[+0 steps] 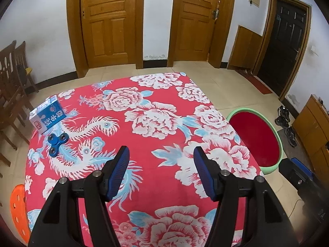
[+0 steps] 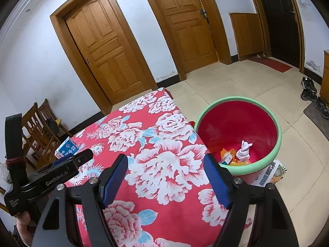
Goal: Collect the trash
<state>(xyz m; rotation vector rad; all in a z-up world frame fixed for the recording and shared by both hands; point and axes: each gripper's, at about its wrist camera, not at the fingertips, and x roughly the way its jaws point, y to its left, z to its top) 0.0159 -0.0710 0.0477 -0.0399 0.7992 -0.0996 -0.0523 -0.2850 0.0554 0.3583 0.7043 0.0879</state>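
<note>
A blue and white milk carton (image 1: 47, 115) lies on the red floral tablecloth (image 1: 156, 123) at the table's far left; it also shows in the right wrist view (image 2: 66, 148). A blue fidget spinner (image 1: 57, 143) lies just in front of it. A red basin with a green rim (image 2: 238, 131) stands on the floor right of the table and holds crumpled white paper (image 2: 243, 149) and orange wrappers (image 2: 230, 156). My left gripper (image 1: 161, 154) is open and empty above the table. My right gripper (image 2: 166, 162) is open and empty above the table's right part.
Wooden chairs (image 1: 12, 78) stand left of the table. An orange stool (image 1: 18, 205) sits at the near left. Shoes (image 2: 310, 90) and a wooden cabinet (image 1: 312, 127) are at the right. Printed paper (image 2: 269, 171) lies beside the basin. Wooden doors (image 1: 107, 20) line the far wall.
</note>
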